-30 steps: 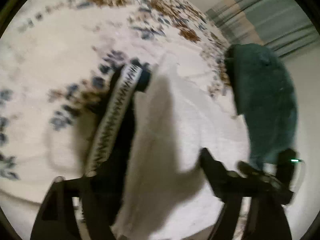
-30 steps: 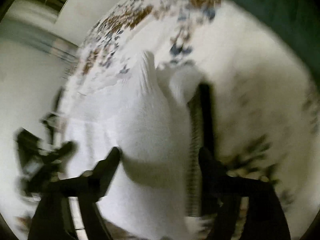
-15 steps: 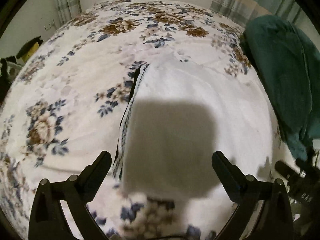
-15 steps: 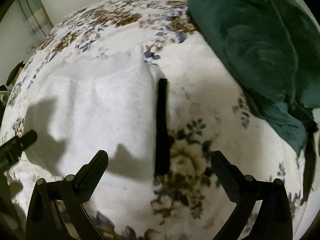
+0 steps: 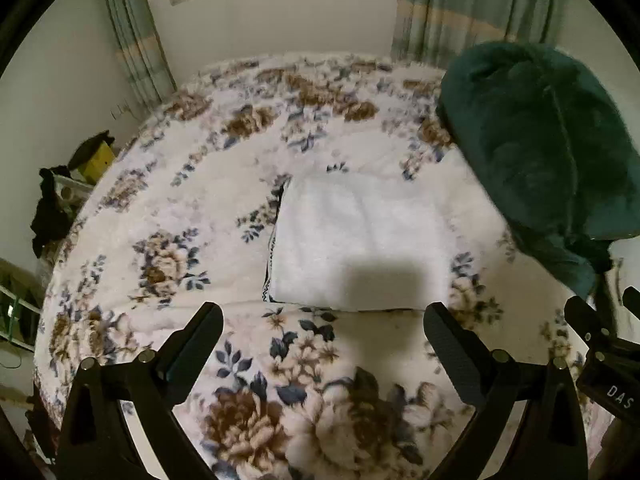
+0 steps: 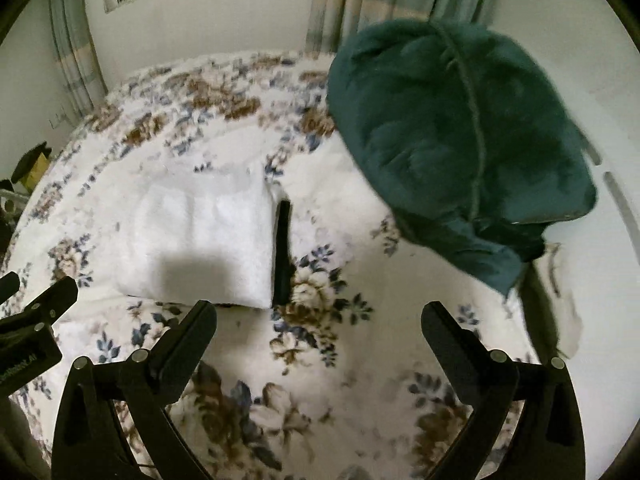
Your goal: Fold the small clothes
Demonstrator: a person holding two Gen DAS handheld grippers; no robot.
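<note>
A white folded garment (image 5: 356, 240) with a dark patterned trim at its left edge lies flat on the floral bedspread (image 5: 180, 248). It also shows in the right wrist view (image 6: 200, 240), with a dark band (image 6: 282, 252) along its right side. My left gripper (image 5: 322, 344) is open and empty, held above the bed short of the garment. My right gripper (image 6: 320, 340) is open and empty, to the right of the garment. The right gripper's body shows in the left wrist view (image 5: 600, 344).
A dark green plush blanket (image 5: 540, 152) is heaped at the bed's right side, also in the right wrist view (image 6: 452, 128). Curtains (image 5: 460, 4) and a barred window stand behind the bed. Clutter with a yellow box (image 5: 96, 160) sits at the left of the bed.
Both grippers let go of the white garment and pulled back and up. The garment now lies folded flat on the bed.
</note>
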